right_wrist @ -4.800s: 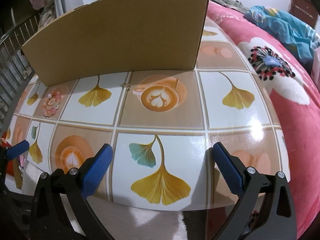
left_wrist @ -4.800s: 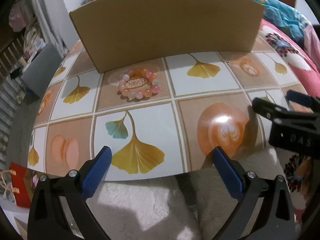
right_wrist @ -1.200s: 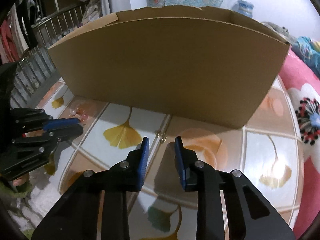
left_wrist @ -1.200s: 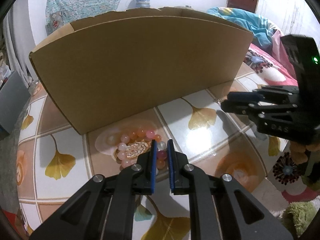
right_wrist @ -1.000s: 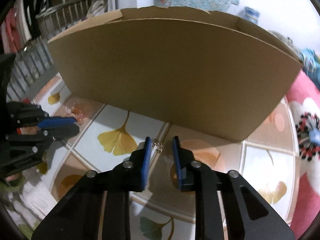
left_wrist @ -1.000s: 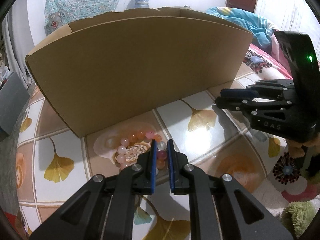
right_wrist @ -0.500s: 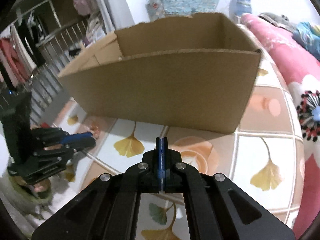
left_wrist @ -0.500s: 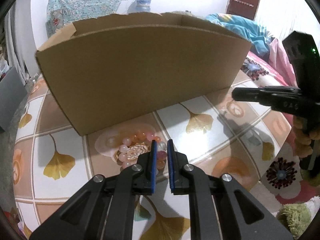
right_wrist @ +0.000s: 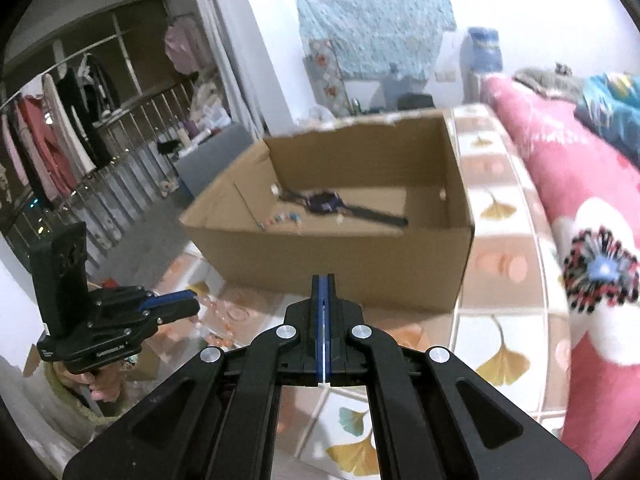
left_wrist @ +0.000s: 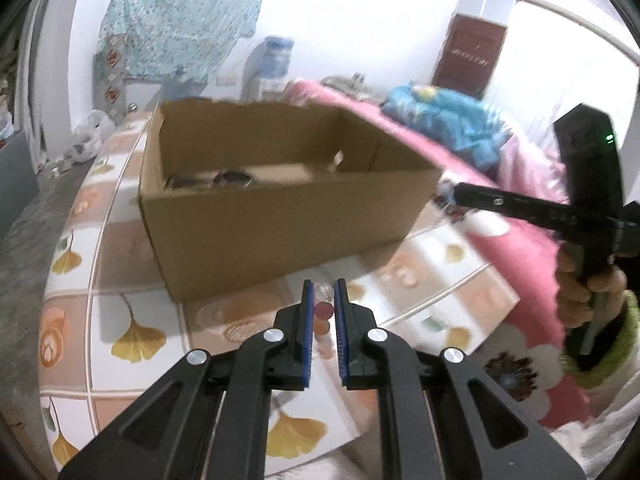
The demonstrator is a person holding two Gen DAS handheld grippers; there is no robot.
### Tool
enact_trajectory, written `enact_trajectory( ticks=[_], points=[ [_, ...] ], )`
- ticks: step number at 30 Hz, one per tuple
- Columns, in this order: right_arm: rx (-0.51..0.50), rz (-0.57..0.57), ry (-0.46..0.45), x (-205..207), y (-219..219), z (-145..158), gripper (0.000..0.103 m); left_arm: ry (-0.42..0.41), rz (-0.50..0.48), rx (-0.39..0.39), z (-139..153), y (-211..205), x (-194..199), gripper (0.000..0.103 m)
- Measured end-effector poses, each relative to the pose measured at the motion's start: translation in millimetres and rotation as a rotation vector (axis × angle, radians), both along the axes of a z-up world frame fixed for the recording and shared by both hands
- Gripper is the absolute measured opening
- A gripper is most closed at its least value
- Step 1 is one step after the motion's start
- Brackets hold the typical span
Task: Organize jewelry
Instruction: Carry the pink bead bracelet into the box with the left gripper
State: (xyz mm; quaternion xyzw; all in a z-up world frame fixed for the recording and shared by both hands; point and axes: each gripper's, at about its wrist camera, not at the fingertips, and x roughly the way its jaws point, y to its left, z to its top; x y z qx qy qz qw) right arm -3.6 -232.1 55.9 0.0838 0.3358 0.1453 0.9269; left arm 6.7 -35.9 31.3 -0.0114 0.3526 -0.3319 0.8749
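My left gripper [left_wrist: 322, 286] is shut on a bracelet of pink and orange beads [left_wrist: 323, 312], which hangs off the table below the pads. In the right wrist view the left gripper [right_wrist: 194, 305] is at the left, with the bead bracelet [right_wrist: 236, 314] dangling under it. My right gripper [right_wrist: 324, 280] has its blue pads pressed together; only a pale glint of the small metal trinket shows in the seam. Both grippers hover in front of the open cardboard box [left_wrist: 280, 216], also ahead in the right wrist view [right_wrist: 352, 272]. The right gripper [left_wrist: 454, 192] reaches in from the right.
Inside the box lie a dark watch [right_wrist: 324, 202] and a small string of coloured beads [right_wrist: 280, 218]. The table [left_wrist: 132, 340] wears a tiled ginkgo-leaf cover. A pink flowered blanket [right_wrist: 592, 216] runs along its right side. A hand [left_wrist: 588, 288] holds the right gripper.
The right jaws shut around the small metal trinket. Both grippers then rose from the table; the bracelet came up with the left one. The inside of the box has come into view.
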Motion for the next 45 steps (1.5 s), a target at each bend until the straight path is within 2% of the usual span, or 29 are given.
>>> enact_trajectory(
  ticks=[5,11,13,15,17,19,22,24,28,31,36,37,38,40,45],
  points=[
    [0.0,0.027,-0.082,-3,-4,37,0.0,0.006,-0.058,-0.111,35,3,-2,0.009],
    [0.032,0.068,-0.118,14,-9,67,0.0,0.046,-0.139,-0.268,80,9,17,0.009],
    [0.042,0.082,-0.118,25,-11,74,0.0,0.058,-0.145,-0.279,91,5,30,0.009],
    [0.051,0.097,-0.118,37,-14,80,0.0,0.049,-0.133,-0.262,100,0,44,0.009],
    [0.055,0.111,-0.105,55,-16,81,0.0,0.044,-0.117,-0.211,104,-8,65,0.009],
    [0.049,0.115,-0.07,77,-18,75,0.0,0.097,-0.112,-0.186,98,-17,90,0.009],
    [0.054,0.121,-0.01,101,-18,64,0.0,0.193,-0.091,-0.079,75,-35,131,0.009],
    [0.05,0.119,0.023,113,-18,56,0.0,0.303,-0.095,-0.038,53,-42,157,0.009],
    [0.042,0.128,0.047,132,-19,42,0.0,0.428,-0.061,0.052,19,-50,199,0.009],
    [0.045,0.134,0.057,140,-23,36,0.0,0.472,-0.045,0.171,-3,-63,221,0.009],
    [0.049,0.134,0.084,153,-29,24,0.0,0.544,-0.082,0.292,-29,-86,229,0.01],
    [0.05,0.133,0.092,155,-30,22,0.0,0.572,-0.091,0.311,-34,-90,229,0.013],
    [0.05,0.134,0.1,158,-31,21,0.0,0.594,-0.096,0.309,-38,-92,230,0.021],
    [0.048,0.138,0.12,162,-30,17,0.0,0.606,-0.083,0.279,-38,-88,233,0.027],
    [0.009,0.175,0.222,175,-16,8,0.0,0.507,-0.034,0.212,-15,-69,233,0.042]
  ],
)
